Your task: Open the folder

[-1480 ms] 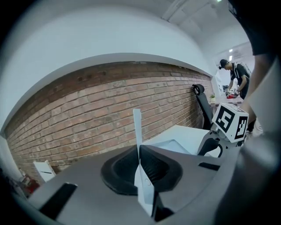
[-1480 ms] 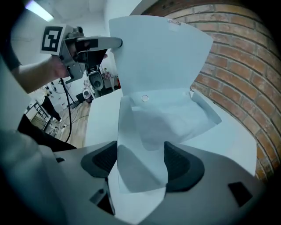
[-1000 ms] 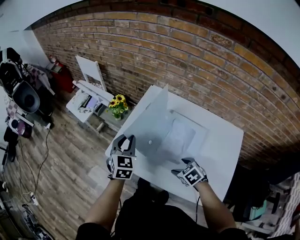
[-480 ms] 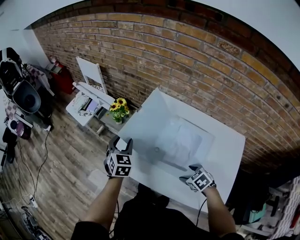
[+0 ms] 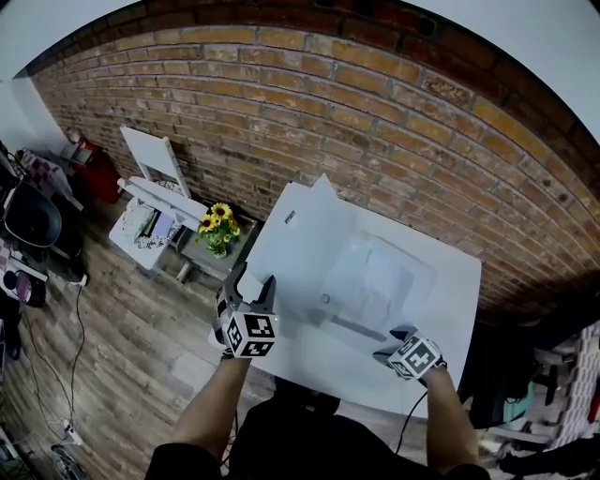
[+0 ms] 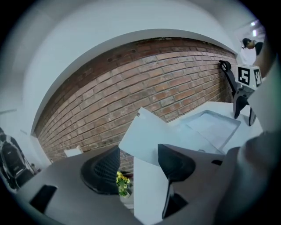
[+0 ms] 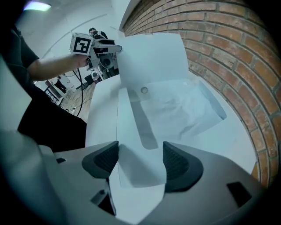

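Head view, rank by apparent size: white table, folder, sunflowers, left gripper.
1. White table.
2. Folder, open on it.
3. Left gripper, jaws just been opening with the folder's cover between them; it is nearer the camera, so its rank is unsure.
4. Sunflowers, farther off below.

Light even and diffuse, fairly bright. White surface and folder near washed out, faint soft shadows only. Strong fisheye: brick wall bows, corners go dark. Foreground of both gripper views out of focus. Bright patch upper left, right gripper view.
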`<control>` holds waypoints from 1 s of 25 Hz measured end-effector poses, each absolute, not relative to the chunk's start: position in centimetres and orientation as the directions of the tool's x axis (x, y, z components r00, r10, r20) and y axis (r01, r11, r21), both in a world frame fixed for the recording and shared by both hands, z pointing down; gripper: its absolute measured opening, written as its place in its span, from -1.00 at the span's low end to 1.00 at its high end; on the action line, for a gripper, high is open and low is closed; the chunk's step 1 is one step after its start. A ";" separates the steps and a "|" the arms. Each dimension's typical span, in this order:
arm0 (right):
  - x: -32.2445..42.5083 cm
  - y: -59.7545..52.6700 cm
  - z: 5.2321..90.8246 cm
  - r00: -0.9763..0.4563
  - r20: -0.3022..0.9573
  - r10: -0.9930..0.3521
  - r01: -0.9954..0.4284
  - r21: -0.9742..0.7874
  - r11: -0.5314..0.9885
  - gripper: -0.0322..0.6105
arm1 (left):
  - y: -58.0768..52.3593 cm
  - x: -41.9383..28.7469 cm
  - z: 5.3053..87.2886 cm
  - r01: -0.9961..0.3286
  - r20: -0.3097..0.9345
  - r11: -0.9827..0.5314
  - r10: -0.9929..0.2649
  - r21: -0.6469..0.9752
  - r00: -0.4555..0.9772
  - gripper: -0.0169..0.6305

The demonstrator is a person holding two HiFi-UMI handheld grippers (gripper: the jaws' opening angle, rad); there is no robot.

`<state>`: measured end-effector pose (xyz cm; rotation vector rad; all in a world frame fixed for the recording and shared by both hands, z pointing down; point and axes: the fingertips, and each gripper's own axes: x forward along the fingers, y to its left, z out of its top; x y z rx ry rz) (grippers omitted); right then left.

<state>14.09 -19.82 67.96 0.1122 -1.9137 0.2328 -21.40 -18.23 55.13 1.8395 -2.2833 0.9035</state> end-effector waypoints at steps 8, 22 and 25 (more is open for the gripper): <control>14.4 -20.0 67.9 -0.325 0.946 -0.004 -0.271 -0.089 0.959 0.12 | -20.4 -22.4 55.6 -0.829 0.385 0.014 -0.881 -0.559 -0.275 0.00; 18.6 -20.6 67.7 -0.280 0.959 -0.050 -0.377 -0.061 0.924 0.12 | -18.3 -22.0 60.9 -0.939 0.569 -0.091 -0.813 -0.332 -0.122 -0.16; 21.0 -21.2 67.7 -0.270 0.960 -0.073 -0.412 -0.047 0.910 0.12 | -16.7 -20.1 61.6 -0.961 0.586 -0.070 -0.804 -0.268 -0.105 -0.17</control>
